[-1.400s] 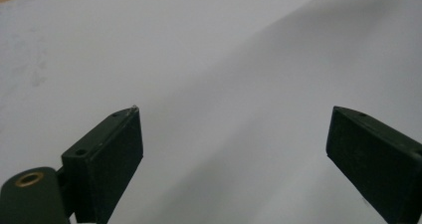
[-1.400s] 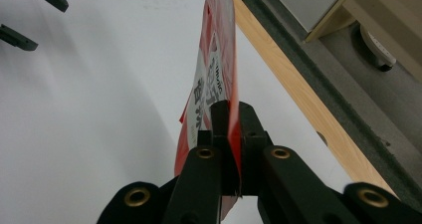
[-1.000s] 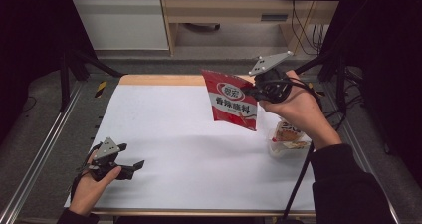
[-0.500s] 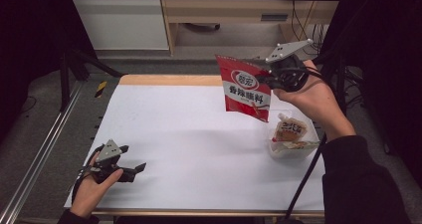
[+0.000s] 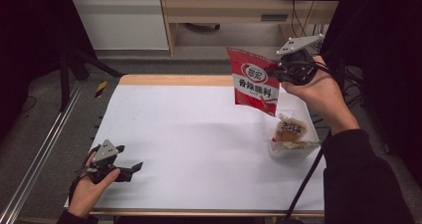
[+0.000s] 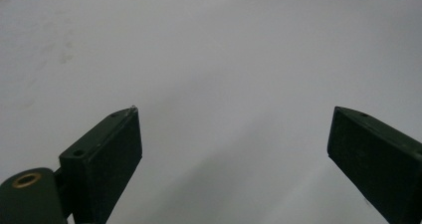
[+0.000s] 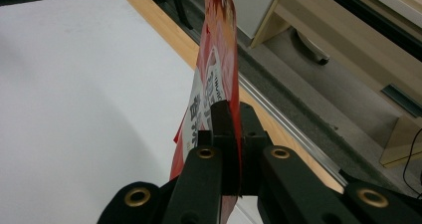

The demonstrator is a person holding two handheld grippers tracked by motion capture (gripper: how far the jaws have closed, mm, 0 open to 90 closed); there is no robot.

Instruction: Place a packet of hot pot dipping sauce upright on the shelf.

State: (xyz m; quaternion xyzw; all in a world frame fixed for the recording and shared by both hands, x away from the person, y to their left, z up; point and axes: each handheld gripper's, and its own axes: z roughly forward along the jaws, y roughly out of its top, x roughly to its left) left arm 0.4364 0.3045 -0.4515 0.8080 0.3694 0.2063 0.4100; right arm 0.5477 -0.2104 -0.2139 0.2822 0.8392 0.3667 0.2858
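We hold the red seasoning packet [image 5: 254, 82] clamped between the closed jaws of the right gripper [image 5: 278, 73], raised above the far right corner of the counter [image 5: 199, 134]. The left gripper [image 5: 127, 170] rests at the near left corner, jaws apart and holding nothing.

Packet [image 5: 255, 81] above table [image 5: 199, 149] right side; tub [image 5: 291, 143] beneath, on table.
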